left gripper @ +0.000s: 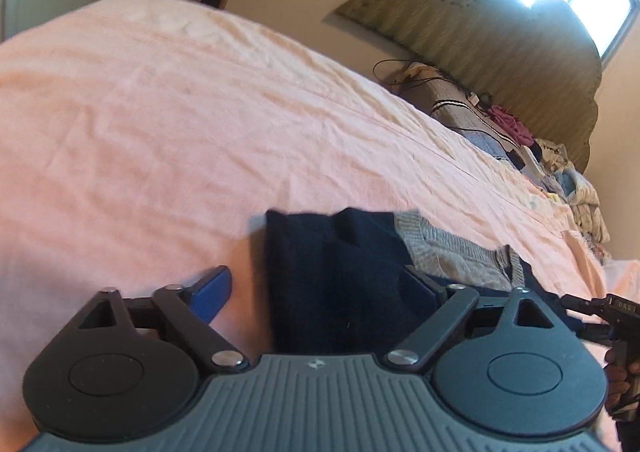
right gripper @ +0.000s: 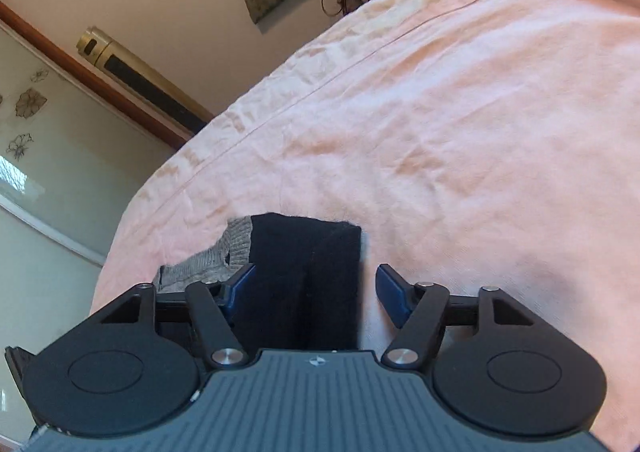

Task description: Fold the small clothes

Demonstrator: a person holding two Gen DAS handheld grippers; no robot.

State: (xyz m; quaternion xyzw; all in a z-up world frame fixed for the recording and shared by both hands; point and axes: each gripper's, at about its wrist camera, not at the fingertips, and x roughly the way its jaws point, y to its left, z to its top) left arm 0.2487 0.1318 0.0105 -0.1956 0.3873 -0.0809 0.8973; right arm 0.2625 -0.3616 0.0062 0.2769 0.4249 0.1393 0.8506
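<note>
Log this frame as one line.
left gripper: open, dark garment between fingers | right gripper: open, same | grey knit beside | on pink sheet

A dark navy knitted garment point(left gripper: 340, 280) lies flat on the pink bedsheet, folded into a narrow upright rectangle with squared top corners. In the left wrist view a flap of the same navy cloth sits on top of it, forming a small peak near the upper edge. In the right wrist view, that navy piece point(right gripper: 304, 284) shows a straight crease running down its middle. Right beside it and touching, a grey ribbed knit garment point(left gripper: 452, 248) lies partly tucked under the navy edge. Its ribbed cuff point(right gripper: 236, 244) pokes out, rumpled and slightly tilted.
</note>
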